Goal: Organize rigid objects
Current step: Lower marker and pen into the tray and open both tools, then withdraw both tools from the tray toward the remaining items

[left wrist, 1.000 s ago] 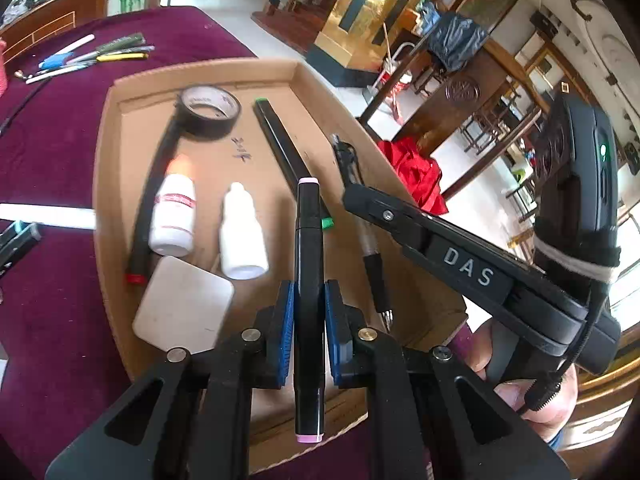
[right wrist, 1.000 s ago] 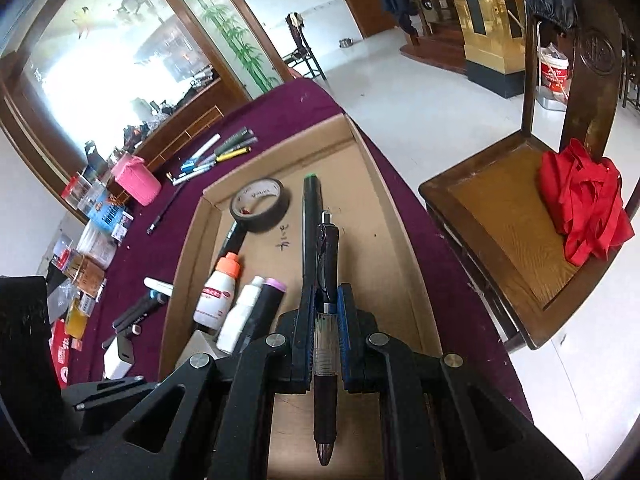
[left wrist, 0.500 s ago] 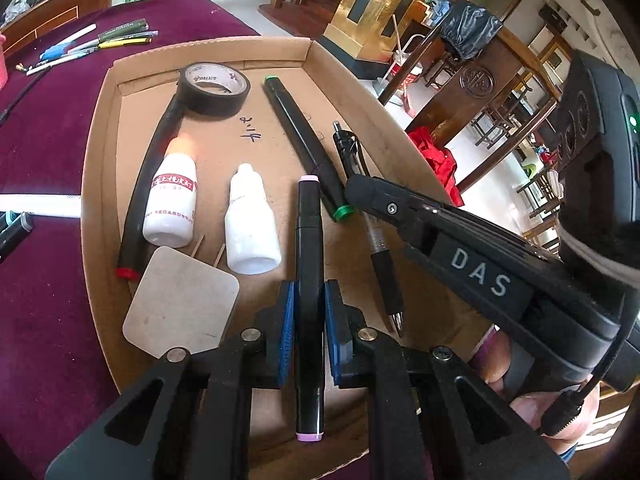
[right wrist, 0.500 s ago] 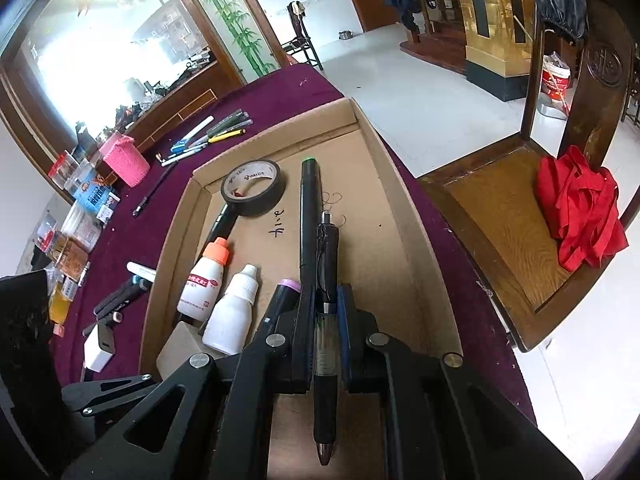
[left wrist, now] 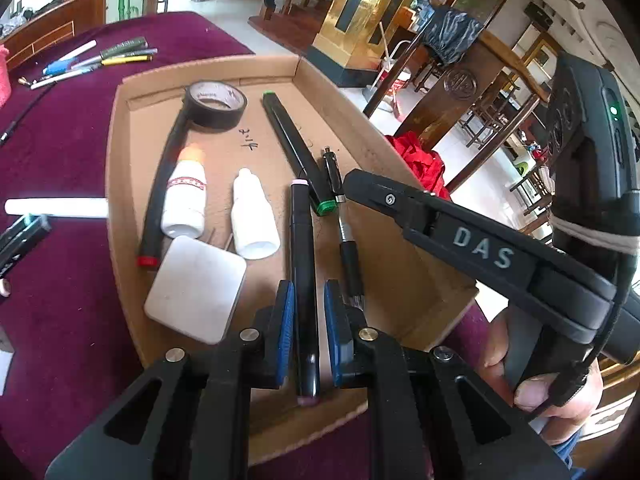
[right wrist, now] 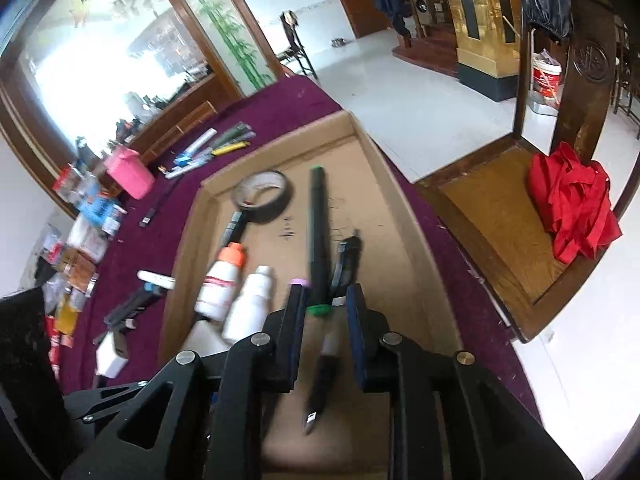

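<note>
**Two grippers over a cardboard tray of pens and bottles**

Shows the left gripper (left wrist: 308, 286) set narrow, pads close against a black marker (left wrist: 302, 240) with pink ends. Places that marker lengthwise by the near edge of the tray (left wrist: 116, 184), its near tip over the rim.

Shows the right gripper (right wrist: 326, 290) with jaws opening. Between them, blurred and clear of both pads, a pen (right wrist: 326, 364), tip toward the near edge.

Crowded just left of the marker: a white bottle (left wrist: 254, 220), an orange-capped bottle (left wrist: 184, 200) and a white square pad (left wrist: 196, 288). Along the left wall, a black stick (left wrist: 158, 200) with a red end. At the far left corner, a tape roll (left wrist: 216, 106). Between marker and pen, touching or nearly so, a green-capped marker (left wrist: 294, 148) running toward the far edge.

Reads "DAS" (left wrist: 480, 246) on the right gripper's body, held by a hand (left wrist: 540, 380). Ink scrawl (left wrist: 250, 140) on the tray floor and the tape's print too small to read.

Leaves bare cardboard along the right wall and at the near right corner. Beyond the far edge, loose pens (left wrist: 100, 56) on the purple cloth (left wrist: 60, 140).
</note>
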{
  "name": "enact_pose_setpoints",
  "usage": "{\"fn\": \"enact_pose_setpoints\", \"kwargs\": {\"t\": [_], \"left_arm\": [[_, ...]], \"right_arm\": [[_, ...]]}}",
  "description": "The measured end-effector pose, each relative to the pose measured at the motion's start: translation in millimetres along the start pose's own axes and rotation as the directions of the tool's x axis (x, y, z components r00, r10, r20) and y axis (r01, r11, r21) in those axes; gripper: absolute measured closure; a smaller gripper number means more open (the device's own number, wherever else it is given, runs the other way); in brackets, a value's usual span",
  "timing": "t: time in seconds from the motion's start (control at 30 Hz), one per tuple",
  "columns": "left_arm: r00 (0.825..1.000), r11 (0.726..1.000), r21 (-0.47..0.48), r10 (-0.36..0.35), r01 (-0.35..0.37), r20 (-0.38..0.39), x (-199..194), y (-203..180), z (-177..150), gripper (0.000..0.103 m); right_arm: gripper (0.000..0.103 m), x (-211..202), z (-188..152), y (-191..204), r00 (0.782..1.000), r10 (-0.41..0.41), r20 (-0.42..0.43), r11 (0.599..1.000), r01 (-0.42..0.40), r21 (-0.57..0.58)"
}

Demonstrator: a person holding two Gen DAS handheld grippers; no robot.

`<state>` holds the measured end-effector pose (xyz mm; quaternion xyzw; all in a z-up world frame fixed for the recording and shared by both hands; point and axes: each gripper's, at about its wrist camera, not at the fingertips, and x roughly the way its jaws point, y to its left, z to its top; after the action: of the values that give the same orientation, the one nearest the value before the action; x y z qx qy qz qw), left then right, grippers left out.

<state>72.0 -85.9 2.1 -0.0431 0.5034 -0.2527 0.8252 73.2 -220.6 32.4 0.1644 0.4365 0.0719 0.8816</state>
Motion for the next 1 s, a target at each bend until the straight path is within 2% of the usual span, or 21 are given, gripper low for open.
{"fn": "enact_pose_setpoints", "kwargs": {"t": [0.07,0.2,0.37,0.43,0.53,0.57,0.63,0.77,0.87,1.0], "left_arm": [[1.000,1.000,0.003,-0.002,0.002,0.016,-10.4,2.6,-3.9,0.090],[0.999,1.000,-0.005,0.000,0.000,0.053,-32.9,14.7,-12.5,0.090],[0.995,0.999,-0.040,0.015,-0.011,0.101,-69.6,42.5,-27.0,0.089],[0.992,0.998,-0.054,0.033,-0.026,0.124,-89.0,58.4,-37.2,0.082],[0.981,0.995,-0.089,0.069,-0.054,0.179,-120.9,86.0,-54.3,0.056],[0.975,0.992,-0.104,0.090,-0.070,0.205,-132.6,96.6,-60.8,0.051],[0.963,0.985,-0.134,0.137,-0.108,0.233,-151.8,117.3,-73.5,0.050],[0.941,0.960,-0.197,0.243,-0.198,0.236,-178.8,162.5,-100.1,0.050],[0.926,0.933,-0.229,0.324,-0.279,0.195,-181.0,193.2,-111.9,0.050],[0.936,0.920,-0.272,0.325,-0.280,0.136,-167.6,226.4,-119.5,0.050]], "right_arm": [[0.083,-7.3,-2.1,7.8,1.000,0.022,0.018,1.000,-0.022,-0.004],[0.073,-20.4,-9.7,30.6,0.996,0.076,0.046,0.997,-0.075,-0.035],[0.073,-25.3,-20.4,62.8,0.991,0.127,0.044,0.988,-0.123,-0.092],[0.072,-25.1,-24.5,73.1,0.989,0.140,0.038,0.985,-0.136,-0.109],[0.071,-21.3,-32.5,88.8,0.986,0.165,0.015,0.978,-0.162,-0.132],[0.071,-19.7,-35.8,94.2,0.985,0.170,0.006,0.976,-0.168,-0.142],[0.071,-16.9,-42.6,105.6,0.984,0.178,-0.009,0.970,-0.177,-0.167],[0.071,-8.8,-54.0,126.0,0.979,0.197,-0.052,0.957,-0.204,-0.204],[0.071,-4.5,-59.7,139.3,0.977,0.204,-0.069,0.950,-0.214,-0.226],[0.071,0.7,-69.2,156.4,0.973,0.208,-0.096,0.939,-0.226,-0.260]]}}
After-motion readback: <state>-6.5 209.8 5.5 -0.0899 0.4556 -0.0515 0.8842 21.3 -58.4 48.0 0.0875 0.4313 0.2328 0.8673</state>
